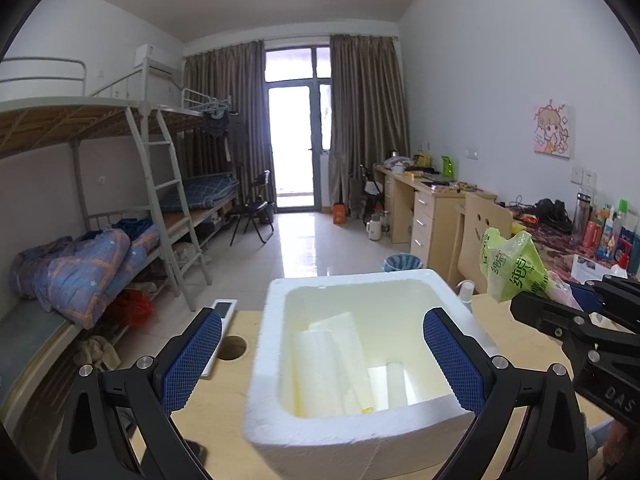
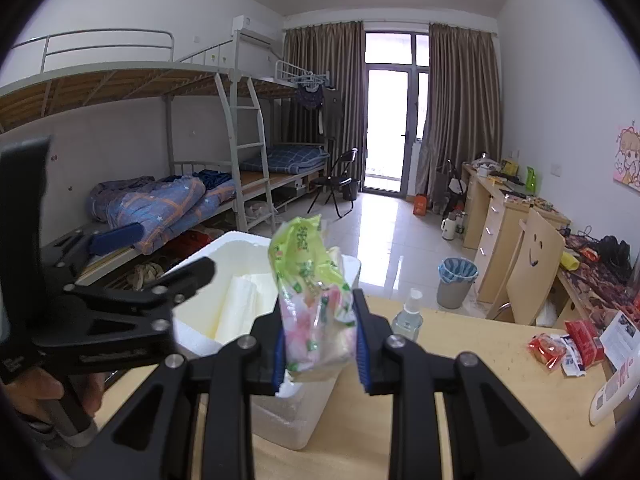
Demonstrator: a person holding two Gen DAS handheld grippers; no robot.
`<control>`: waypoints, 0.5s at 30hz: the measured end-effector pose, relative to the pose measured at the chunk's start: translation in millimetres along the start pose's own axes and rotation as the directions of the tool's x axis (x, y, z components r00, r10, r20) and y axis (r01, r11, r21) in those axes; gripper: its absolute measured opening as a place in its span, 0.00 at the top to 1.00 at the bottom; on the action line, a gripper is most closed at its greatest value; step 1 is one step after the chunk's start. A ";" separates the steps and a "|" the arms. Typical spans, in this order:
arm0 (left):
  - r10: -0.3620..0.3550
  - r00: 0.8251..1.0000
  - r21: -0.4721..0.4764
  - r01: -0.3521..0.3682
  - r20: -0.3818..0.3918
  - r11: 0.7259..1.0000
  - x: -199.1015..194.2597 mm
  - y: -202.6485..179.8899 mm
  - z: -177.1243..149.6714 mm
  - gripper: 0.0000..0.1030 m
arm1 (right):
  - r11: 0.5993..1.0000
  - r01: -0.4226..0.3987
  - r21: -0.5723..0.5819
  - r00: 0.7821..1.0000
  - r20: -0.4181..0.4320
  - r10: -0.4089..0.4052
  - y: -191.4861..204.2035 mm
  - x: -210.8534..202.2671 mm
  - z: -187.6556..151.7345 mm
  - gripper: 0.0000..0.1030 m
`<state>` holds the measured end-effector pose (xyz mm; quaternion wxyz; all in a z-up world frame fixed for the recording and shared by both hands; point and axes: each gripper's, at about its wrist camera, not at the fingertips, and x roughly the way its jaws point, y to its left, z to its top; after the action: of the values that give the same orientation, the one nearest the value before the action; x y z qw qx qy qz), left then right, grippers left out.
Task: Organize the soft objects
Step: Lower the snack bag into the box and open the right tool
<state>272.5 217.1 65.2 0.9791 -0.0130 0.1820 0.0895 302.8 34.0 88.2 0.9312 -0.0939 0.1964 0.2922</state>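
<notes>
Right gripper: jaws clamped on green-pink plastic pack. Left gripper: jaws wide apart, empty, white foam box at 12 o'clock on worktop.

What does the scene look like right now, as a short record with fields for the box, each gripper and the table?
box: white foam box on the table, white packs inside
left gripper: open, empty, over the box
right gripper: shut on a green and pink plastic pack, beside the box
table: wooden table with spray bottle and red packets
</notes>
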 end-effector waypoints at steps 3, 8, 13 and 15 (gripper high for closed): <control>0.026 1.000 0.004 -0.026 0.011 1.000 -5.5 6.2 -1.7 0.02 | 1.000 -0.005 0.000 1.000 -0.008 0.005 0.8 4.8 1.2 0.69; 0.073 0.997 0.004 -0.073 0.029 0.997 -14.3 17.0 -4.7 0.02 | 1.000 -0.027 -0.009 1.000 -0.015 0.027 6.6 13.9 6.3 0.69; 0.124 0.992 -0.008 -0.124 0.022 0.992 -22.5 32.5 -11.2 0.02 | 0.997 -0.066 -0.029 0.998 -0.027 0.065 15.5 25.5 11.2 0.69; 0.140 0.990 -0.018 -0.139 0.016 0.990 -25.9 39.3 -13.8 0.02 | 0.996 -0.085 -0.041 0.996 -0.029 0.084 22.4 30.2 11.7 0.69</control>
<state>236.8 250.5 62.0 0.9719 -0.0076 0.1732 0.1594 316.2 71.0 84.8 0.9131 -0.1089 0.2066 0.3343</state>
